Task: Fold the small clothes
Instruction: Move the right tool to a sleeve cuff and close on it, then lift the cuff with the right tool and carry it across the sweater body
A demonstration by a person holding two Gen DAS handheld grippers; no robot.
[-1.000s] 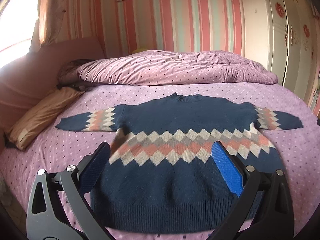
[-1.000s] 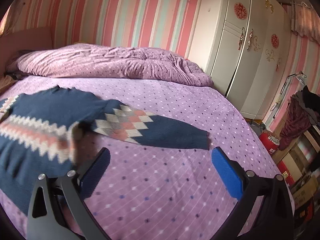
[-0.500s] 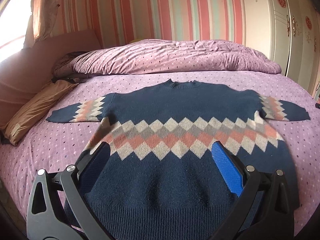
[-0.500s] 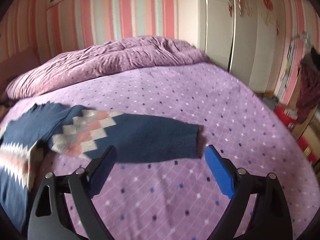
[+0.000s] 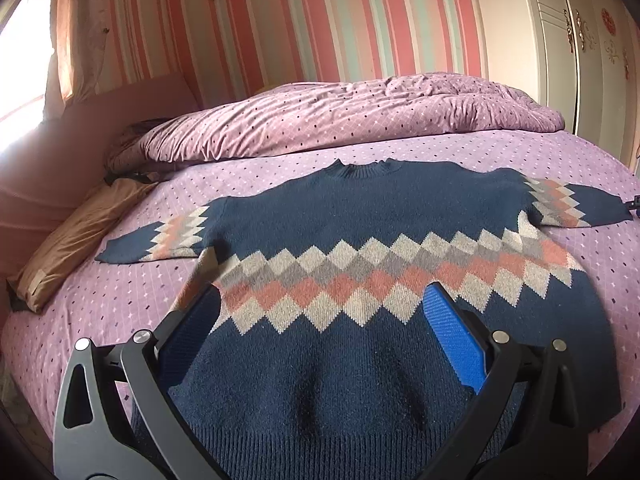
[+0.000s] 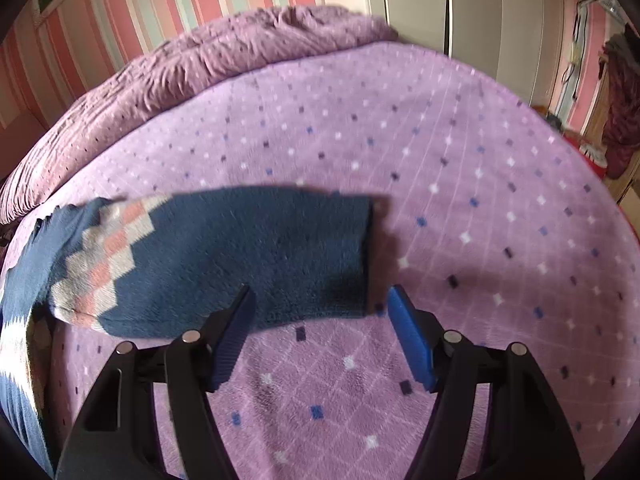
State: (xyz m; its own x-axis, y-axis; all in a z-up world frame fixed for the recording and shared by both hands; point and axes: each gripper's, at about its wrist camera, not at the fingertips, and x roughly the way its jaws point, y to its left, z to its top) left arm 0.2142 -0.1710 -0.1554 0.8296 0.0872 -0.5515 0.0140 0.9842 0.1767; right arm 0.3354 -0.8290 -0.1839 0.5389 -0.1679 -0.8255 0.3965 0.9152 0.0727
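In the left wrist view, the left gripper (image 5: 320, 320) is seen at the bottom of the frame with its jaws wide apart and nothing held between them. The blue pads (image 5: 452, 340) are spread over the lower part of the sweater (image 5: 352, 248), which fills the middle of the frame. The sweater is laid flat on the purple bedspread (image 5: 140, 284), with its neck toward the top of the frame and its ribbed hem at the bottom. A band of grey and pink diamonds is seen just above the jaw tips. One sleeve is stretched toward the left of the frame and the other toward the right edge. A rumpled quilt (image 5: 340, 116) is piled beyond the sweater, and a tan pillow (image 5: 76, 244) is seen at the left.

In the right wrist view, the right gripper (image 6: 318, 304) is also held with its jaws apart and nothing clamped. The cuff end of the sleeve (image 6: 248, 260) is found just above and between the jaw tips, close to the left one. The view is blurred, so touching cannot be told. A white wardrobe (image 6: 472, 12) is seen at the upper right.
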